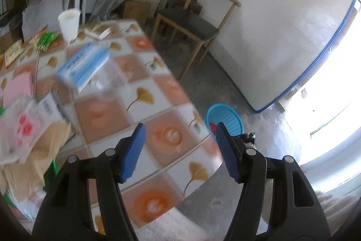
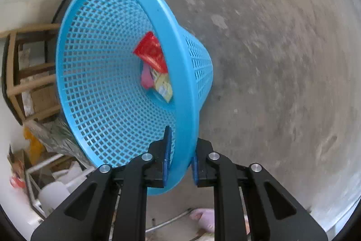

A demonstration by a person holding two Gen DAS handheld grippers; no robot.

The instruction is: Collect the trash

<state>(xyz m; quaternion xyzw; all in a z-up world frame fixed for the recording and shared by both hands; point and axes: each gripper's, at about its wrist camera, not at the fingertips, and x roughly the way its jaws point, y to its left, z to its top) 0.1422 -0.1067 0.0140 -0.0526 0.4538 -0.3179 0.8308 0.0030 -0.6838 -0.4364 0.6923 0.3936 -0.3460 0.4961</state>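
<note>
My right gripper (image 2: 180, 150) is shut on the rim of the blue mesh basket (image 2: 178, 55), one pad inside and one outside, and the basket looks tilted over the concrete floor. Inside it lie a red wrapper (image 2: 151, 52), a yellow wrapper (image 2: 163, 85) and a pink scrap (image 2: 146, 79). My left gripper (image 1: 180, 125) stands open and empty above the tiled table's (image 1: 140, 119) near corner. Farther back on the table lie a blue-and-white packet (image 1: 83, 64), a white paper cup (image 1: 68, 23), green wrappers (image 1: 46, 40) and a clear bag with red prints (image 1: 20, 128). The basket (image 1: 225, 106) shows beyond the table edge.
A wooden chair (image 1: 187, 22) stands behind the table beside a large white board with a blue edge (image 1: 282, 26). Bright light floods in at the right (image 1: 334, 105). Boxes, bags and a white jug (image 2: 53, 194) crowd the floor by the wall.
</note>
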